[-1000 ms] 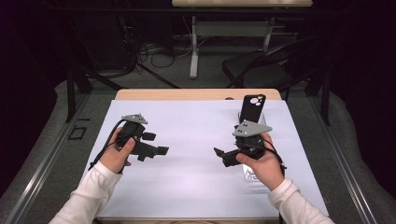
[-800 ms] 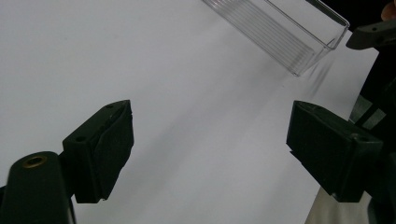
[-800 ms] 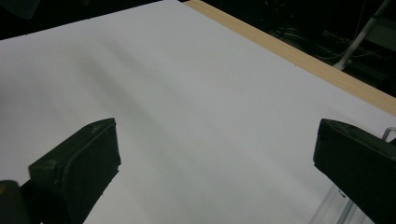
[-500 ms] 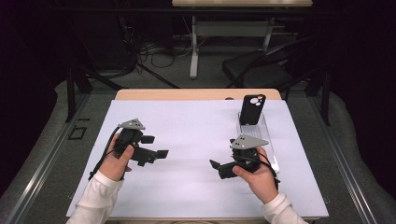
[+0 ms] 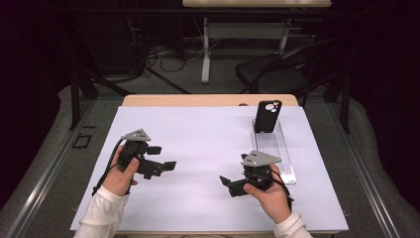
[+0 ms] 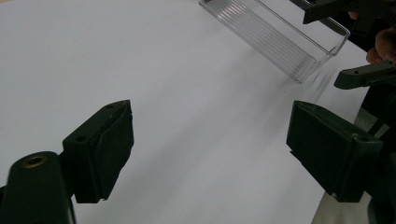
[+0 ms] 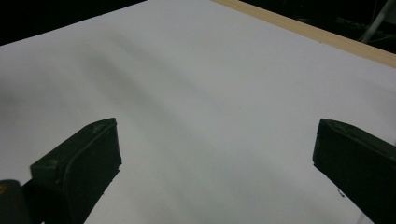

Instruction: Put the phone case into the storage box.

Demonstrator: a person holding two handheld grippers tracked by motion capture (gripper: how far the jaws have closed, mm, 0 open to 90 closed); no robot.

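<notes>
My left gripper (image 5: 163,157) rests low over the white sheet (image 5: 198,139) at the left, jaws pointing right and open with nothing between them. In the left gripper view its jaws (image 6: 210,144) stand wide over bare sheet. My right gripper (image 5: 234,171) is held at the front right, pointing left, also open and empty; its own view (image 7: 217,158) has bare sheet between the jaws. A black phone case (image 5: 267,116) stands upright at the far end of a clear plastic tray (image 5: 285,158), to the right of the right hand. The tray (image 6: 280,37) and the right gripper (image 6: 359,42) appear at the top right of the left gripper view.
The white sheet covers most of a wooden table, whose bare far edge (image 5: 208,100) runs along the back and also shows in the right gripper view (image 7: 327,35). Beyond the table are a dark chair (image 5: 282,77), a desk leg and floor cables.
The right hand has come toward the front edge and a little left, sinking nearer the sheet, away from the tray. The left hand has hardly moved. Both grippers stay open.
</notes>
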